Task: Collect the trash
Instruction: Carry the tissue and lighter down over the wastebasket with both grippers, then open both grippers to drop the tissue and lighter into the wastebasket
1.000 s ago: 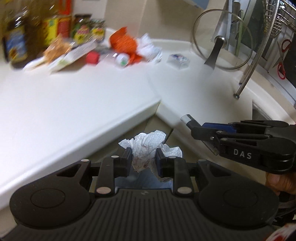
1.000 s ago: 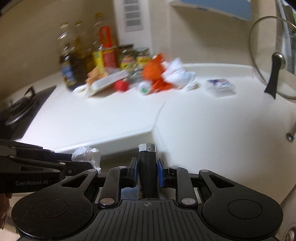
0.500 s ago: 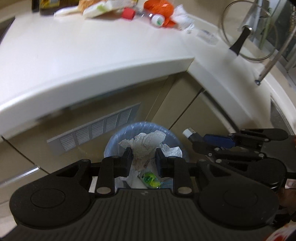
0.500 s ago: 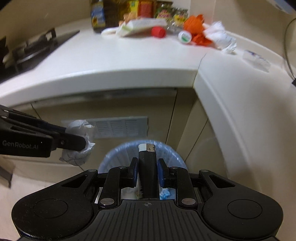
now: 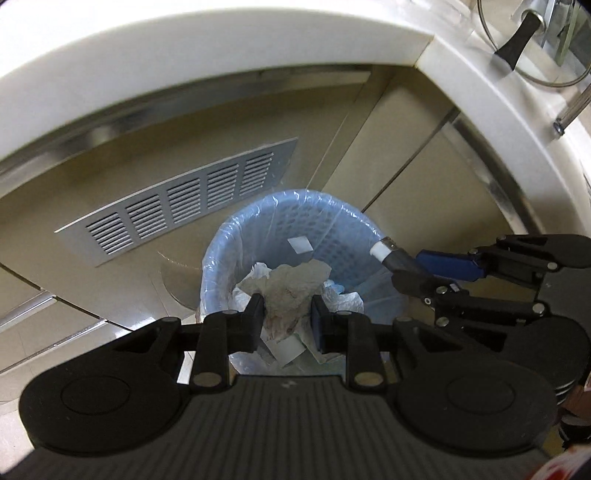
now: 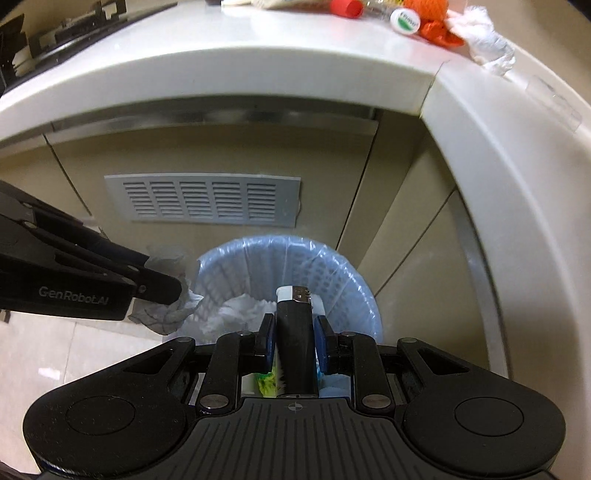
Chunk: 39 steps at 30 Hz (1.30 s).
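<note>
Kitchen floor, one bin (image 5: 295,229), two grippers

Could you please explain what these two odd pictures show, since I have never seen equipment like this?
No robot here: a person carries two handheld grippers, each with a fisheye camera looking along its jaws. One picture comes from the left gripper, shut on a crumpled tissue; the other from the right gripper, shut on a black lighter. Both hang above a blue lined bin that already holds rubbish. On the white counter lie more scraps: a red cap and an orange wrapper.
</note>
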Motion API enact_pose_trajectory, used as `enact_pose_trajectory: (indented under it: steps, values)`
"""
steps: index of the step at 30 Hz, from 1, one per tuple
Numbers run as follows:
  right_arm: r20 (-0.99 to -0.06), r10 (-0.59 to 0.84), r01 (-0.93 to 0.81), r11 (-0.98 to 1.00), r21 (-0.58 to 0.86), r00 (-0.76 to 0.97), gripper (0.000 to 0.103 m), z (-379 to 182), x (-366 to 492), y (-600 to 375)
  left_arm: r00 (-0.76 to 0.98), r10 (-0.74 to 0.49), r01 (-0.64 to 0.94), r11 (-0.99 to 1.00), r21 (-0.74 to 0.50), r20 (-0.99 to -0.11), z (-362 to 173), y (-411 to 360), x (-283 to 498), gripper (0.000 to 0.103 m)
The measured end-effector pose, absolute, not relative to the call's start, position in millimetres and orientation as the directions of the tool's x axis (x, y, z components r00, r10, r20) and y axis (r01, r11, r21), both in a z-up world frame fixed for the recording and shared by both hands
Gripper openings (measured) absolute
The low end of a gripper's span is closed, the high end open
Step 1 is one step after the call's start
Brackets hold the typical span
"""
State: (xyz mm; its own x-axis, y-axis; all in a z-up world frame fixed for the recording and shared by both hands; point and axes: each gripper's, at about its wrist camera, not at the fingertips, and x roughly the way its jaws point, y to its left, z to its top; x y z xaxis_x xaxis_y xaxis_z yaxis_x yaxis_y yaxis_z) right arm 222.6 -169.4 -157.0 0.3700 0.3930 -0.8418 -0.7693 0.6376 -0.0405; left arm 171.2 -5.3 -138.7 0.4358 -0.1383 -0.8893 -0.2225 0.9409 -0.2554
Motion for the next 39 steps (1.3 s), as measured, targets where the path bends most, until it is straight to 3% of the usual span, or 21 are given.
enact_pose_trajectory:
  steps: [14,19,21,23,39]
  values:
    - [-0.861,0.369,-0.777,0.627,-0.047,0.349,0.022,-171.3,231.2,-160.8,0.399,-0.142,-0.213,0.946,-0.242,-0.906,-155.2,-9.7,186.4,0.024]
    - [-0.861,0.367,-0.774,0.632,-0.047,0.352,0.022,-172.0,232.4,-161.8,0.402,-0.126,-0.185,0.959,-0.216,-0.907,-154.6,-13.7,189.2,0.029]
    - [-0.861,0.367,-0.772,0.634,-0.047,0.353,0.022,-173.0,233.0,-162.4,0.404,-0.11,-0.174,0.965,-0.195,-0.908,-155.3,-15.4,190.7,0.049]
    - [-0.86,0.367,-0.771,0.635,-0.046,0.354,0.022,-173.3,233.2,-162.6,0.407,-0.103,-0.16,0.97,-0.182,-0.908,-155.9,-16.2,191.4,0.058]
    - [-0.856,0.38,-0.774,0.633,-0.036,0.351,0.022,-169.5,228.9,-159.6,0.386,-0.078,-0.21,0.963,-0.17,-0.919,-159.9,-0.6,172.3,0.058]
